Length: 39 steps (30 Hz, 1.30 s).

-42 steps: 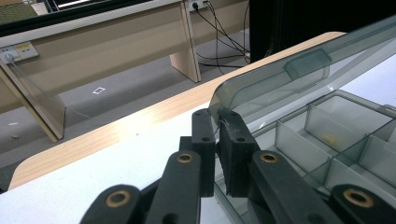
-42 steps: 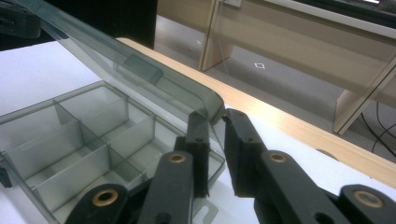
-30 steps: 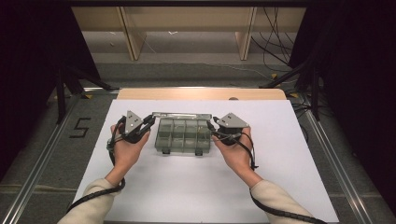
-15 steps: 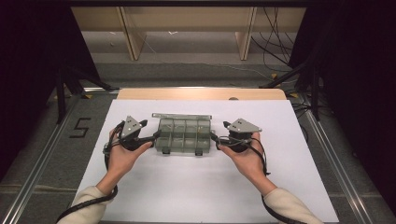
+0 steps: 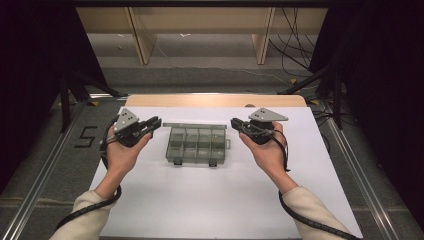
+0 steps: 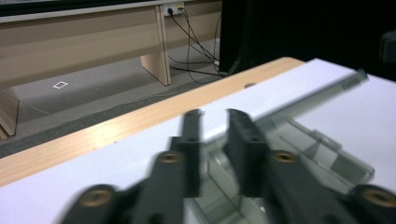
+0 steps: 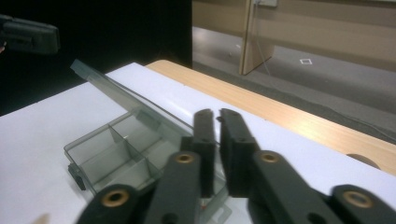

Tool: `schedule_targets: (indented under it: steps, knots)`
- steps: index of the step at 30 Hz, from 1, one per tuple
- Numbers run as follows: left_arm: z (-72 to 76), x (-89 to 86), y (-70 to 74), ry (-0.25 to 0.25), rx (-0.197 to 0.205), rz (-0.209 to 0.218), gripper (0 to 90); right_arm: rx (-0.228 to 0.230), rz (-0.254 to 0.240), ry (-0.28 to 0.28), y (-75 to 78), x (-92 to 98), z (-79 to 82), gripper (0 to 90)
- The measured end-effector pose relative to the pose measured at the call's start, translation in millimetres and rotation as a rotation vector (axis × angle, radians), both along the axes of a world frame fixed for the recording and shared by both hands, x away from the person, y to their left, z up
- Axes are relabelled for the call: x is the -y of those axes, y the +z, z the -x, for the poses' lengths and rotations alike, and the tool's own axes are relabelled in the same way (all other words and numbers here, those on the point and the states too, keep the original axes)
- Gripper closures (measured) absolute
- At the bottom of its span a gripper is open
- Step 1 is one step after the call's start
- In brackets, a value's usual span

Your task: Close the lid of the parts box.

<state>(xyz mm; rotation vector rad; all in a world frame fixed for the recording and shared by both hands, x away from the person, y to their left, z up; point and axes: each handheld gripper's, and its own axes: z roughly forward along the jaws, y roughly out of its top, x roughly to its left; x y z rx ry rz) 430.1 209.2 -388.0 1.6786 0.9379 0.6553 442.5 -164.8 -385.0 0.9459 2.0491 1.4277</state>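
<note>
Both grippers hung clear of the open compartment box, one at each end of it.

The clear plastic compartment box (image 5: 196,145) lay on the white sheet (image 5: 200,200) that covered the table (image 5: 215,100), its lid (image 5: 194,125) standing open along the box's far edge. The left gripper (image 5: 154,123) was held off the box's left end, near it but not touching; its fingers (image 6: 194,135) had just been closing and stood close together with only a narrow gap and nothing between them. The right gripper (image 5: 236,123) was held off the box's right end, likewise apart from it; its fingers (image 7: 204,135) had just been closing too and stood nearly together, holding nothing. In both gripper views the box lay below and beyond the fingertips. Small parts sat in some of its compartments, too small to tell.
</note>
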Motion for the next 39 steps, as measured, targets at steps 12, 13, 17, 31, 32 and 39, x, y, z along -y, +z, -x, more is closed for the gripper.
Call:
schedule_targets:
  steps: [12,13,17,31,32,39]
  knots:
    - [-17.9,15.8,-3.9,-0.018,-0.058,-0.020,89.8,-0.052,0.040,0.037,-5.0,-21.6,-8.9,90.0]
    - [-18.1,15.9,-4.4,-0.023,-0.061,-0.025,89.8,-0.059,0.042,0.042,-5.9,-21.6,-8.4,90.0]
    - [-17.3,17.9,-8.5,-0.034,-0.079,-0.040,89.8,-0.062,0.040,0.040,-9.0,-22.3,-5.5,90.0]
    - [-8.2,22.6,-27.8,-0.054,-0.111,-0.062,89.7,-0.103,0.066,0.074,-20.4,-22.4,4.0,90.0]
    - [-7.8,22.7,-28.4,-0.057,-0.108,-0.068,89.7,-0.096,0.059,0.077,-22.1,-23.5,4.2,90.0]
    - [-4.0,27.7,-32.5,-0.068,-0.114,-0.097,89.7,-0.115,0.080,0.094,-26.2,-27.4,7.8,90.0]
